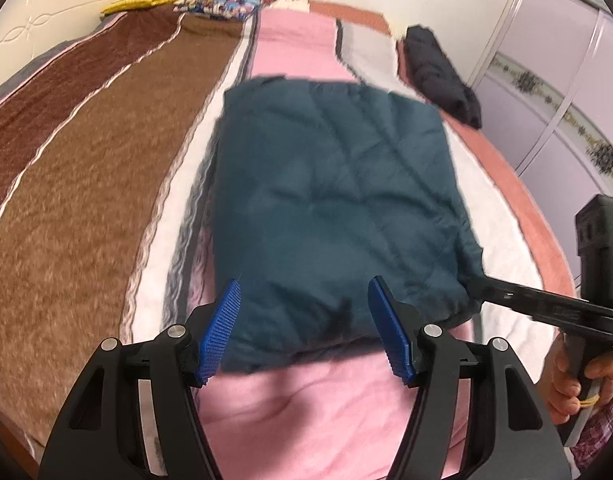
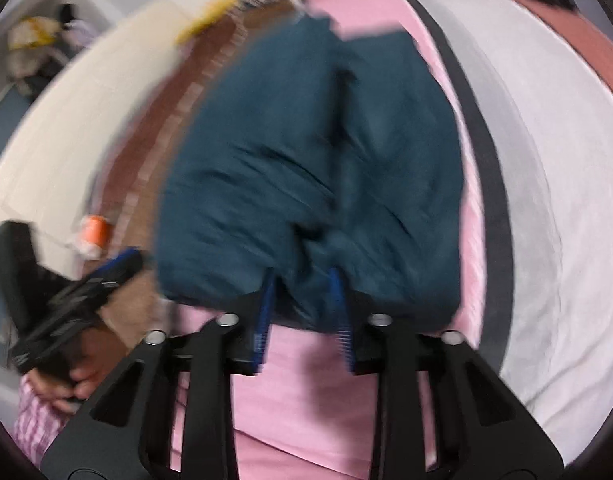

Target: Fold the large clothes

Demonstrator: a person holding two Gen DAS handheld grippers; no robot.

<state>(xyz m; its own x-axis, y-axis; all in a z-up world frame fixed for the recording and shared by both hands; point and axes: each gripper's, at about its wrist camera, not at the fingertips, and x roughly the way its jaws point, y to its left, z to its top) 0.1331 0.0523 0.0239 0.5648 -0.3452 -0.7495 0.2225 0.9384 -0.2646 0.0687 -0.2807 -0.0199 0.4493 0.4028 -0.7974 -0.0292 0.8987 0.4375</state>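
A dark teal quilted garment (image 1: 330,208) lies folded into a rough rectangle on the pink stripe of the bed cover. My left gripper (image 1: 304,320) is open and empty, its blue pads just above the garment's near edge. My right gripper (image 2: 302,300) is shut on the garment's near right corner (image 2: 306,280), with cloth bunched between the blue pads. The right gripper also shows in the left wrist view (image 1: 486,290), its tips at that corner. The left gripper shows blurred at the left of the right wrist view (image 2: 118,264).
The bed cover has brown (image 1: 86,200), pink (image 1: 298,40) and white (image 1: 486,184) stripes. A folded black garment (image 1: 442,76) lies at the far right edge. Pillows (image 1: 222,0) sit at the head. A lilac wardrobe (image 1: 566,80) stands to the right.
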